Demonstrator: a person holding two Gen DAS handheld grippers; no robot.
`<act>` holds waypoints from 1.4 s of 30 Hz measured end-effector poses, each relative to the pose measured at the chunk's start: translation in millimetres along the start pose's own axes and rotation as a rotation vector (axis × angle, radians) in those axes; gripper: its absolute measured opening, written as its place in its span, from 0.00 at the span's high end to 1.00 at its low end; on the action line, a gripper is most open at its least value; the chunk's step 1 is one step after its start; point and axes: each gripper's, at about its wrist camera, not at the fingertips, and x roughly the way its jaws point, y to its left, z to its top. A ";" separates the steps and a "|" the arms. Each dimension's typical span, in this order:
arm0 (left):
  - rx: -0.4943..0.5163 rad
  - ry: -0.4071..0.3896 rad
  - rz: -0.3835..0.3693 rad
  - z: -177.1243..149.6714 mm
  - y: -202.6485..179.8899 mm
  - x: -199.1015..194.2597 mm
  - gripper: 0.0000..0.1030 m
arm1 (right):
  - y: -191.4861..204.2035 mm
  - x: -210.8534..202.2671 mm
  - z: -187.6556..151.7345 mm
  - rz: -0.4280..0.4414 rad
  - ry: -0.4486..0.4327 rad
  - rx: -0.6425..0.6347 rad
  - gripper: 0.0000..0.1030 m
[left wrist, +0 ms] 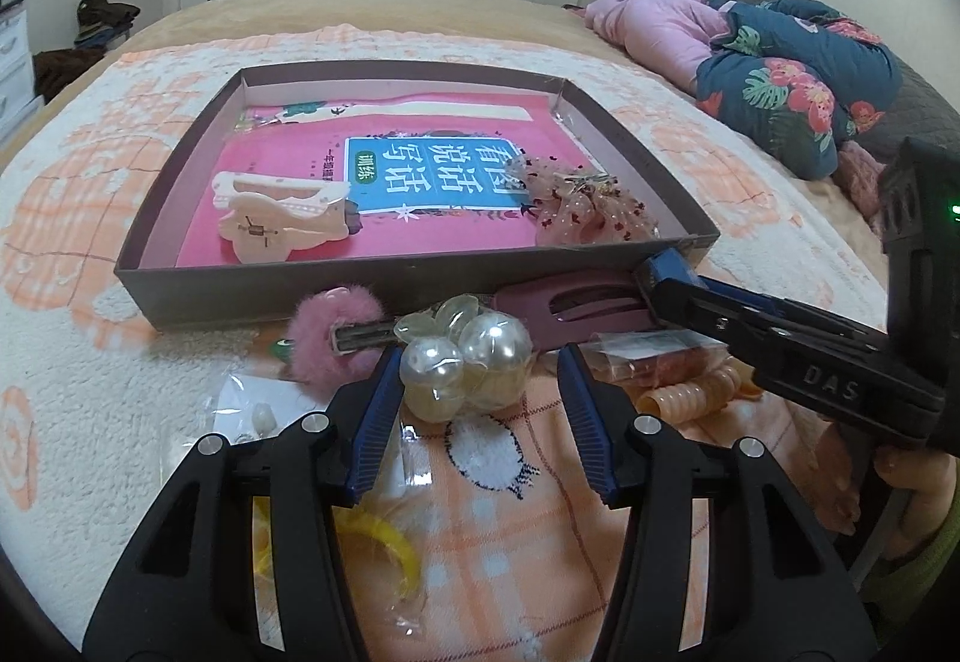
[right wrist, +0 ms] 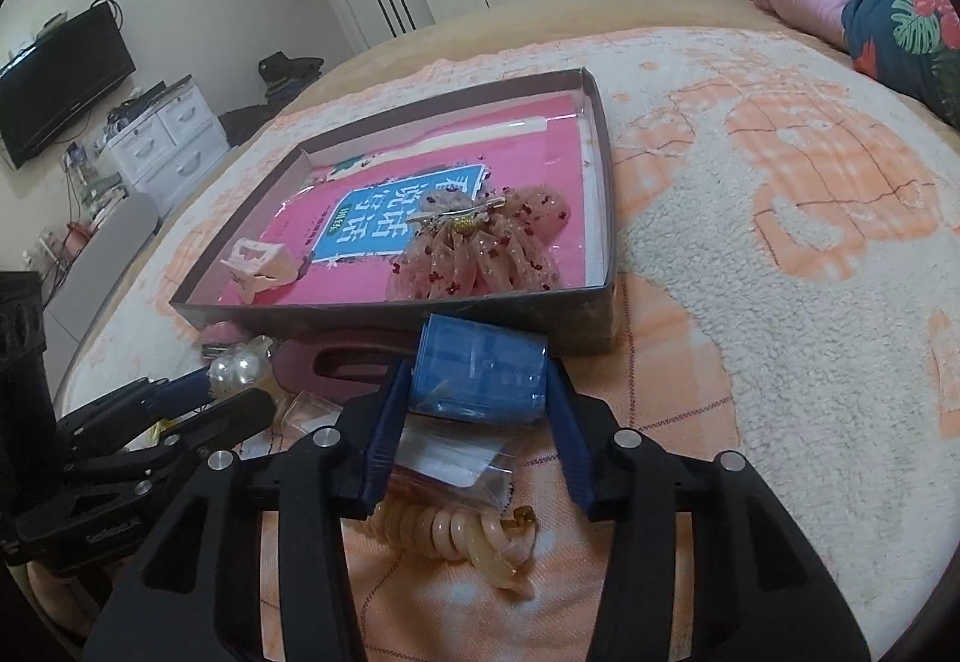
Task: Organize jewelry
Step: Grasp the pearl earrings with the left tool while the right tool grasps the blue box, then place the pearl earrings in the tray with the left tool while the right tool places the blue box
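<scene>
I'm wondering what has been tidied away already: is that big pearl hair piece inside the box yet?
No, the pearl hair piece lies on the blanket outside the box, just in front of its near wall.

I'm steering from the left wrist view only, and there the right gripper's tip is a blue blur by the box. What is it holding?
Observer: A blue case sits between the fingers of the right gripper, with both pads against its sides.
Operator: Is it inside the box yet?
Observer: No. It is just outside the near wall of the box, on the blanket side.
Operator: Anything under that gripper I should know about?
Observer: A clear packet lies between its fingers, nearer the camera than the case, partly over a peach coil hair tie.
</scene>
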 end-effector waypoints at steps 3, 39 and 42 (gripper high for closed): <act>-0.007 -0.004 0.010 0.4 0.6 2.2 0.67 | -3.4 -7.7 0.4 -0.007 -0.020 0.006 0.58; -0.089 -0.191 0.012 17.3 45.6 -64.9 0.67 | 44.1 -51.0 7.7 -0.064 -0.157 -0.180 0.58; -0.101 -0.205 0.026 18.8 53.2 -66.8 0.67 | 51.7 -48.2 11.7 -0.060 -0.163 -0.196 0.58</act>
